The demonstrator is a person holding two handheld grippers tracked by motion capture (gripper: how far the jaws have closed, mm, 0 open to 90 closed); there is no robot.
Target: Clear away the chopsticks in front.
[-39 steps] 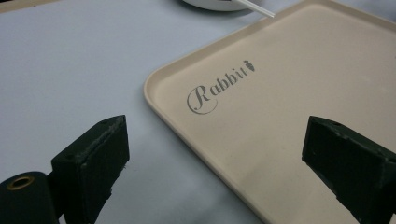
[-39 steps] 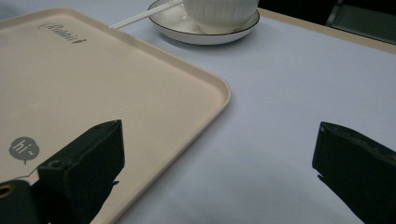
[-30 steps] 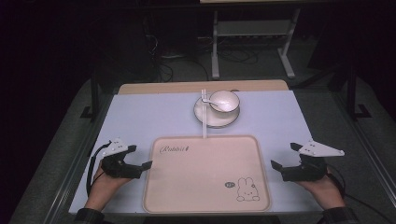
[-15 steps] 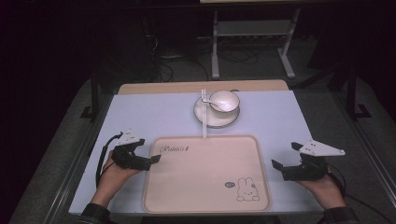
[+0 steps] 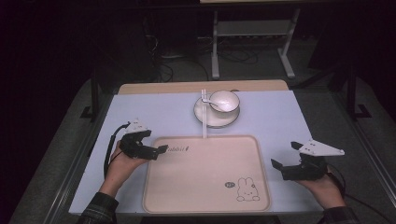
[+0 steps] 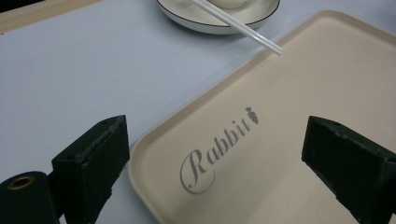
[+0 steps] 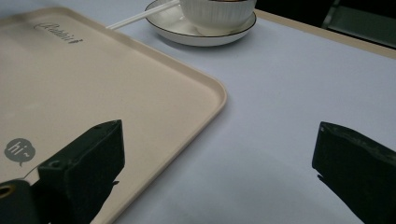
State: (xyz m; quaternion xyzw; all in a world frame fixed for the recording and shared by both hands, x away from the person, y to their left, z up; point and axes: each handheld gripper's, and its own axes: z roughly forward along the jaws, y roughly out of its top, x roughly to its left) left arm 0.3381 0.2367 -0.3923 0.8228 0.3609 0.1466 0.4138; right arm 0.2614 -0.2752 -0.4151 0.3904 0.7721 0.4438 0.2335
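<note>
**Two open grippers at the near corners of a beige tray**

Nearest the person, the right gripper point(image 5: 283, 169) rests on the pale blue table point(image 5: 275, 116) just beside the right edge of the tray point(image 5: 205, 186); its black, blocky jaws stand wide apart with nothing between them. The left gripper point(image 5: 161, 150) is held at the tray's far left corner, its jaws likewise spread wide and empty, one over the table and one over the tray, straddling the rim beside the grey script word "Rabbit" point(image 6: 217, 149). The tray is a smooth, matte, rounded rectangle with a low raised lip, and a small rabbit drawing point(image 5: 246, 190) sits near its near right corner. Beyond the tray, a glossy white plate point(image 5: 205, 119) with a thin dark rim carries a ribbed white bowl point(image 5: 226, 100). A pair of straight white chopsticks point(image 5: 204, 116) lies across the plate, its near tips reaching over the tray's far edge.
</note>
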